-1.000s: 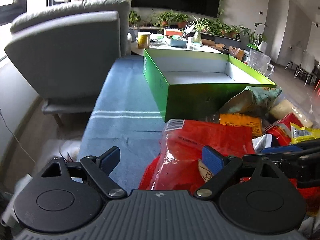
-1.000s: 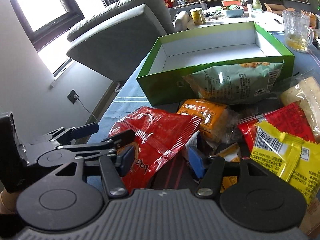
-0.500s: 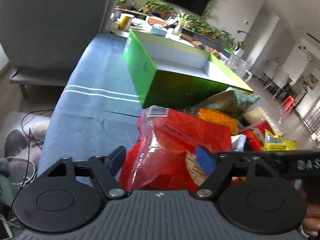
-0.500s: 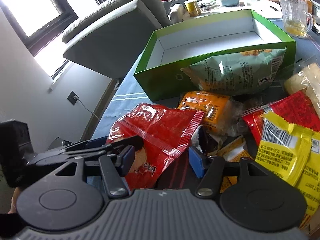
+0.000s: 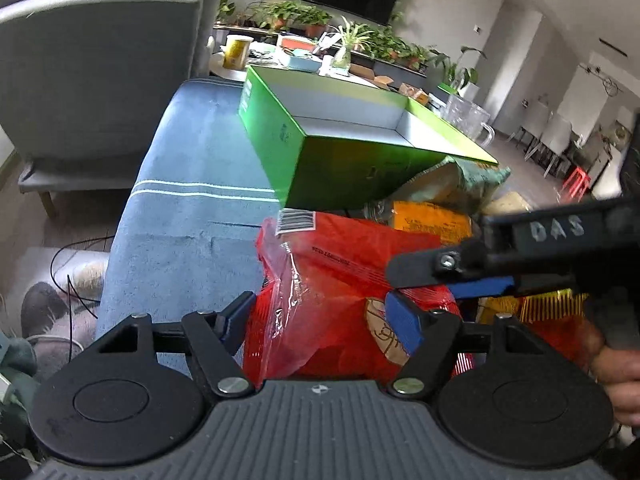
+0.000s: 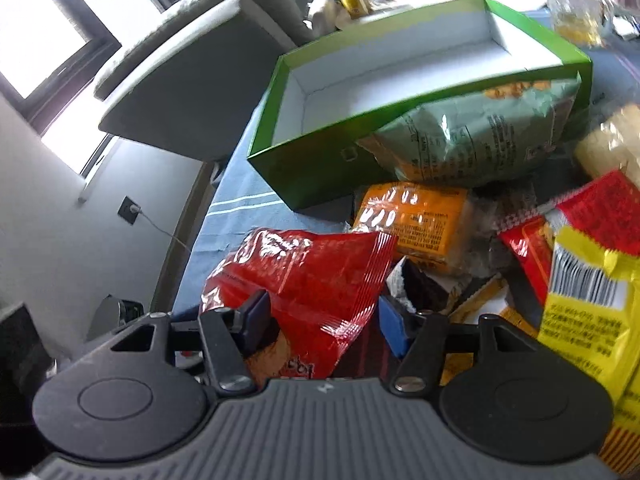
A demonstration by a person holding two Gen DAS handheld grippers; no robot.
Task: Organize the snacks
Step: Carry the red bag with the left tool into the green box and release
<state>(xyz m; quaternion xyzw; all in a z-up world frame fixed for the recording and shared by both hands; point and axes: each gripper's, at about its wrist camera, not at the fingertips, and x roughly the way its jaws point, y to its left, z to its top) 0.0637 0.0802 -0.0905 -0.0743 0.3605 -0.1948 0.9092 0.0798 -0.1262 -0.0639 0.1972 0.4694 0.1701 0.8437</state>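
Clamping both: left hand-held gripper [image 5: 320, 320], jaws just closed in, and right hand-held gripper [image 6: 324, 322] each pinch the red snack bag [image 5: 340, 276], lying on the blue-clothed table [image 5: 188, 208] among other snack packets, just before the empty green box [image 6: 400, 92].

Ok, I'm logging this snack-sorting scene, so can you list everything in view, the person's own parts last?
red snack bag: one, red, front of the pile
green box: one, green outside, white inside, behind the pile, nothing seen inside
pale green bag: one, leaning on the box's near wall
orange packet: one, orange, in front of the pale bag
yellow packet: one, yellow, right of the pile
tablecloth: one, blue with white stripes, underneath
armchair: one, grey, left
glass jug: one, clear, beyond the box
left gripper: black, blue pads, jaws have just closed on the red snack bag
right gripper: black, blue pads, shut on the red snack bag
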